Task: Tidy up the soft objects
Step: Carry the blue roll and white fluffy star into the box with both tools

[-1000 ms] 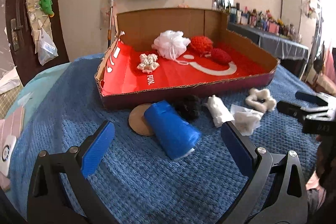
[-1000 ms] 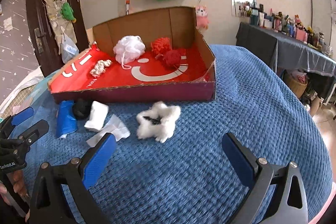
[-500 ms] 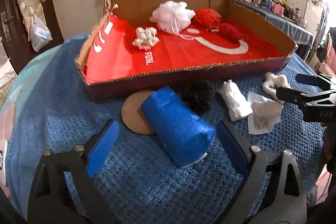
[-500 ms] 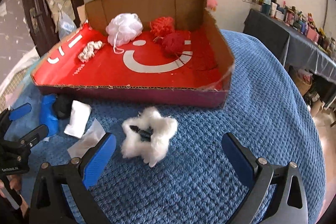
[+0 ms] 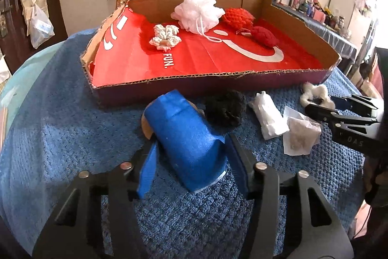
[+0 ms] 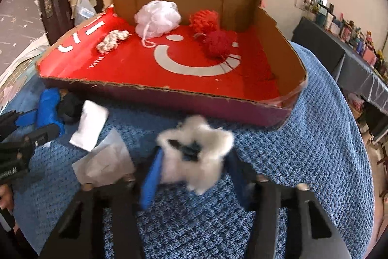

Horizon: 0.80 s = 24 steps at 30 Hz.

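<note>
Soft things lie on a blue blanket before a red-floored box. Left gripper has its fingers narrowed on a blue foam roll, pads touching both its sides. Right gripper has its fingers closed around a white fluffy star. Between the two lie a black pom, a white wad and a tissue. Inside the box sit a white pouf, a crochet flower and two red knits
</note>
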### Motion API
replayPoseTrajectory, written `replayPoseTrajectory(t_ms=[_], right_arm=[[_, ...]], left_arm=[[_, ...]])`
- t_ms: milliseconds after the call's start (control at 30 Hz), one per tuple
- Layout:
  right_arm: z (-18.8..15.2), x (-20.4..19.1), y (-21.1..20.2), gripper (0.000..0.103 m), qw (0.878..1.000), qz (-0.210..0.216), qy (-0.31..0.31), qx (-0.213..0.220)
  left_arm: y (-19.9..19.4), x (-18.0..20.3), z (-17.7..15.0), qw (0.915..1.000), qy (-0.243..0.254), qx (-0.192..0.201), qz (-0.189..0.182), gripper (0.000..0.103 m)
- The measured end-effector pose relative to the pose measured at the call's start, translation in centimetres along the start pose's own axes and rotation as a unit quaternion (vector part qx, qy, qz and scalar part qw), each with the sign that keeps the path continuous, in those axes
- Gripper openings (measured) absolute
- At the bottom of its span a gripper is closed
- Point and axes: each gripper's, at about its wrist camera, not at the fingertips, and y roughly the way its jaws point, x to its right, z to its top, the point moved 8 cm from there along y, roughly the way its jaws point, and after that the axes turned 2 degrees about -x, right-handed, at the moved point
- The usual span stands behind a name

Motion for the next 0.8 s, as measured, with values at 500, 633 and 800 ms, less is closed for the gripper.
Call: replayPoseTrajectory(t_ms=[500, 633, 800], right_arm=[[0.1, 0.2, -1.7, 0.043, 0.999, 0.002, 0.009, 0.036], [0.2, 0.2, -2.5, 0.043, 0.999, 0.005, 0.015, 0.047], [0.3, 0.4, -3.5, 0.043, 0.998, 0.012, 0.027, 0.056]], left_arm=[[-2.2, 0.3, -0.1, 0.9993, -0.002, 0.017, -0.033, 0.026], [-3.1, 0.5, 0.2, 0.9989, 0.003, 0.025, -0.040, 0.022], [-3.6, 0.7, 0.3, 0.9983, 0.007, 0.030, -0.049, 0.017]])
